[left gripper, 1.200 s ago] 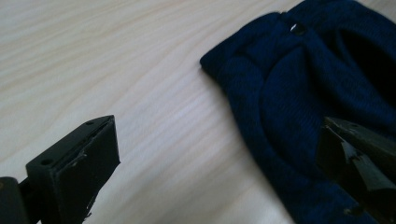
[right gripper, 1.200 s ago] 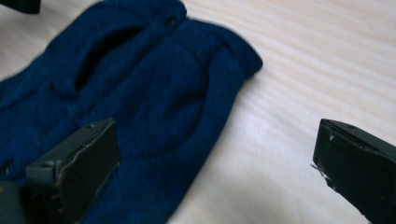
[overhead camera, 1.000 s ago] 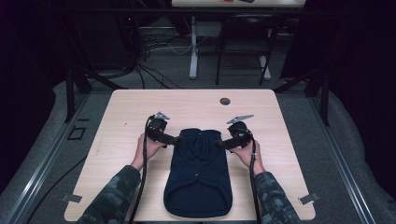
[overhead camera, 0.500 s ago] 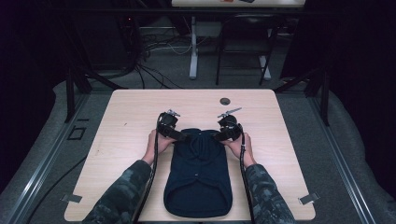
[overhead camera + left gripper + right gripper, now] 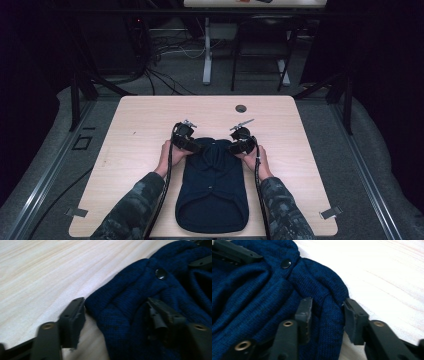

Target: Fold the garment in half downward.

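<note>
A dark blue knitted garment [image 5: 212, 190] lies flat on the wooden table [image 5: 145, 125], hem toward the person. My left gripper [image 5: 192, 146] is at its upper left corner and my right gripper [image 5: 234, 147] at its upper right. In the left gripper view the left gripper [image 5: 115, 305] is open wide, with the garment [image 5: 130, 302] bunched between the jaws near a dark snap button [image 5: 160, 273]. In the right gripper view the right gripper [image 5: 327, 302] stands open astride a rounded fold of the garment [image 5: 262, 290], just below the snap button [image 5: 286, 263].
A round cable hole [image 5: 241, 108] sits near the table's far edge. Bare wood lies on both sides of the garment. Metal clips [image 5: 330, 212] mark the front corners. Beyond the table stand another desk's legs [image 5: 206, 60] and floor cables.
Both grippers have moved inward and slightly away from the person, onto the garment's top corners. The top of the garment has bunched up between them.
</note>
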Tool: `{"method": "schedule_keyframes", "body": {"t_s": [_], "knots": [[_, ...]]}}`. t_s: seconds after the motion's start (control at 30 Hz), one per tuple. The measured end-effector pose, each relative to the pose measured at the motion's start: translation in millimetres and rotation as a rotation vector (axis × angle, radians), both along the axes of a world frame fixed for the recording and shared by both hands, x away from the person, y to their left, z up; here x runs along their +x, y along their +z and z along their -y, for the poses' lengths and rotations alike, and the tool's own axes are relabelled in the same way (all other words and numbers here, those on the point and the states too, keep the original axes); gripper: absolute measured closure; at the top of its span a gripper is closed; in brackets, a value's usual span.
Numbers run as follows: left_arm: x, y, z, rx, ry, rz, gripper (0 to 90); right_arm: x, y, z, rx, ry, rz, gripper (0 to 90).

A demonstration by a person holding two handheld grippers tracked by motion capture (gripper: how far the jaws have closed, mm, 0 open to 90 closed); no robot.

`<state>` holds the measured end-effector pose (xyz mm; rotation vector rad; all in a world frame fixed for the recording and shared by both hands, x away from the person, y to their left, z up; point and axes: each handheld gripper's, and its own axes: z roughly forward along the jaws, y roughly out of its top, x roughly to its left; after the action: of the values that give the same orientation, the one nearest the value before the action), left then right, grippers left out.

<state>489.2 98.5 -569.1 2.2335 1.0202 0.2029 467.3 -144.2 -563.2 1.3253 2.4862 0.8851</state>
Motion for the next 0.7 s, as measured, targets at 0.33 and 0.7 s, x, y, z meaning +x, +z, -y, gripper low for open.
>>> {"method": "schedule_keyframes", "body": {"t_s": [0.33, 0.7], "knots": [[-4.2, -1.1, -2.4, -0.028, -0.027, 0.016, 61.4, -8.5, -2.9, 1.6, 0.026, -0.016, 0.053, 71.5], [-11.2, 7.8, -1.3, -0.002, -0.056, 0.062, 69.6, -11.7, 4.4, 1.9, 0.010, -0.005, 0.085, 75.6]]}}
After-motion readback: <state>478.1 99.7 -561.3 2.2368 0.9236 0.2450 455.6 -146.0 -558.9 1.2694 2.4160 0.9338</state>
